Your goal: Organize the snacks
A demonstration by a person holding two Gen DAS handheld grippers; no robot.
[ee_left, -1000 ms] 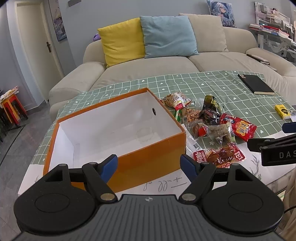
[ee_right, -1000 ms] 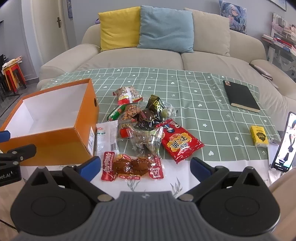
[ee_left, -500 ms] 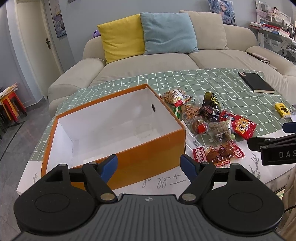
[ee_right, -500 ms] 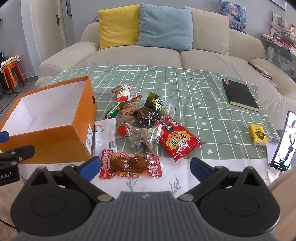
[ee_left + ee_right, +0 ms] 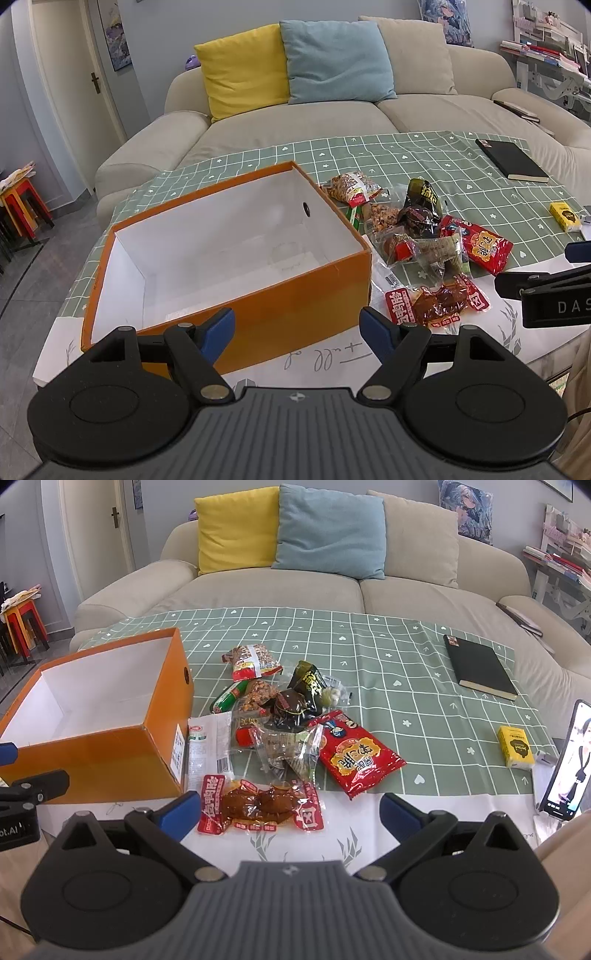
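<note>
An empty orange box (image 5: 295, 299) with a white inside stands on the table, also in the right wrist view (image 5: 107, 753). Right of it lies a pile of snack packets (image 5: 417, 236) (image 5: 291, 716): a red chip bag (image 5: 356, 758), a clear packet of brown meat (image 5: 258, 805) nearest me, a peanut bag (image 5: 253, 661), a dark green packet (image 5: 308, 683), a green sausage (image 5: 227, 698). My left gripper (image 5: 297, 328) is open and empty, before the box's near wall. My right gripper (image 5: 290, 812) is open and empty, just over the meat packet's near edge.
A green checked cloth (image 5: 406, 672) covers the table. A black notebook (image 5: 480, 668), a small yellow box (image 5: 515, 747) and a standing phone (image 5: 567, 768) are at the right. A beige sofa (image 5: 295, 587) with cushions stands behind. The table's near edge is white.
Both grippers have moved slightly forward and lower toward the table; the box and snacks appear a little closer. Nothing has been grasped or shifted.
</note>
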